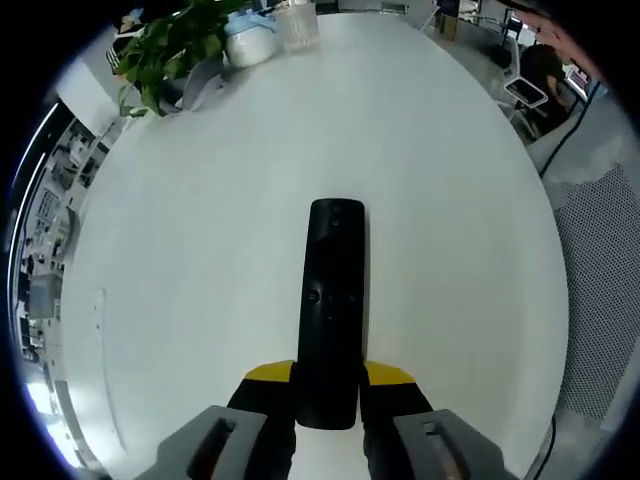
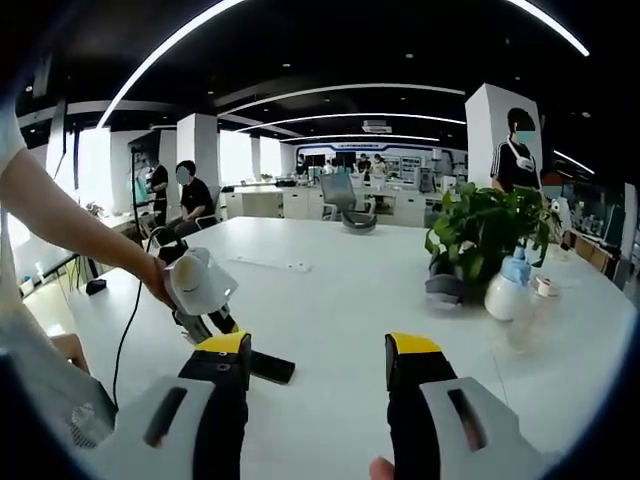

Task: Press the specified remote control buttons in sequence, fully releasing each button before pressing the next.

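A long black remote control (image 1: 330, 300) lies lengthwise on the white table (image 1: 200, 250), its near end between the yellow-tipped jaws of my left gripper (image 1: 328, 375), which is shut on it. Small buttons show around its middle. In the right gripper view the remote's far end (image 2: 270, 369) sticks out from the left gripper (image 2: 215, 325), held by a person's hand at the left. My right gripper (image 2: 318, 362) hovers above the table, open, with nothing between its jaws, to the right of the remote.
A potted green plant (image 2: 487, 232), a white bottle (image 2: 508, 285) and a clear cup (image 1: 296, 25) stand near the table's far end. A white strip (image 2: 267, 264) lies further along the table. People sit at the left (image 2: 190, 200). A black cable (image 2: 125, 330) hangs by the table edge.
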Available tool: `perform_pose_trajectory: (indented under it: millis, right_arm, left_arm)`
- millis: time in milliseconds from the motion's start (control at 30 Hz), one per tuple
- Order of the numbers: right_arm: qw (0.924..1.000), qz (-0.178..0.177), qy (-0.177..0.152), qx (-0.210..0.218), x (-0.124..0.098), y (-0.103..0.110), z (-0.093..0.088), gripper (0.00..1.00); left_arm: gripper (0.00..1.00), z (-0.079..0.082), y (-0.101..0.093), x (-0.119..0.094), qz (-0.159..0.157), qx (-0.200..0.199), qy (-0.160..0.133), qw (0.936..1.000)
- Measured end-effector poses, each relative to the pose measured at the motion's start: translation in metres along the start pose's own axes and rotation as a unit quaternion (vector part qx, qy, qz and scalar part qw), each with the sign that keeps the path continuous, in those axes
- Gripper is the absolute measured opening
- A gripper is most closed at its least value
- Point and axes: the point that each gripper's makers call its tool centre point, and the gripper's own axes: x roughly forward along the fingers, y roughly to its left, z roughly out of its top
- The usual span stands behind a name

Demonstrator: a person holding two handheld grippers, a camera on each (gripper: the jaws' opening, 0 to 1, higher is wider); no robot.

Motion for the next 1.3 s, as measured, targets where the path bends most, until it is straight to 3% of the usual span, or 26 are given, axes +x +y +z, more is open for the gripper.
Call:
perform_pose_trajectory:
  millis: [1300]
  right_arm:
    - [0.9999, 0.004, 0.01, -0.013, 0.0, 0.003, -0.003, 0.54]
  left_arm:
    - [0.23, -0.005, -0.03, -0.004, -0.006, 0.005, 0.004, 1.0]
